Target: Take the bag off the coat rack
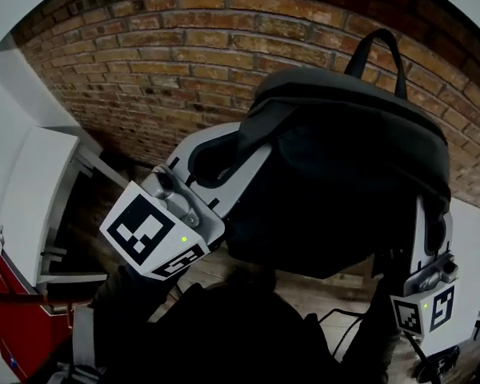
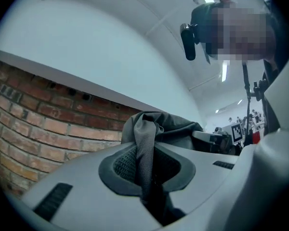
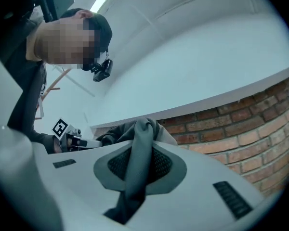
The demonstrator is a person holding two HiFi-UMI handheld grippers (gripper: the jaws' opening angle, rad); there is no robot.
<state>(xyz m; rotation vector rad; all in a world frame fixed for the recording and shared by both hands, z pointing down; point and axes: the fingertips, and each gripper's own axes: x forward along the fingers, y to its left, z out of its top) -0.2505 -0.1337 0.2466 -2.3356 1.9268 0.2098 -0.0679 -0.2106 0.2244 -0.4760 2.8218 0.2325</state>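
Nearest me in the head view, the left gripper (image 2: 147, 170) sits low left, its marker cube (image 1: 148, 232) facing the camera. Its own view shows the fingers (image 2: 118, 165) drawn narrow and pinching a grey mesh strap (image 2: 145, 148) of the bag. The right gripper (image 3: 137, 167), low right, likewise clamps a second strap (image 3: 138, 153). The dark bag (image 1: 344, 174) hangs between both grippers, carried by them, its top handle (image 1: 382, 50) standing up. Behind it I note a brick wall (image 1: 144, 70)

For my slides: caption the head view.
The left gripper and right gripper grip the dark bag by its straps.
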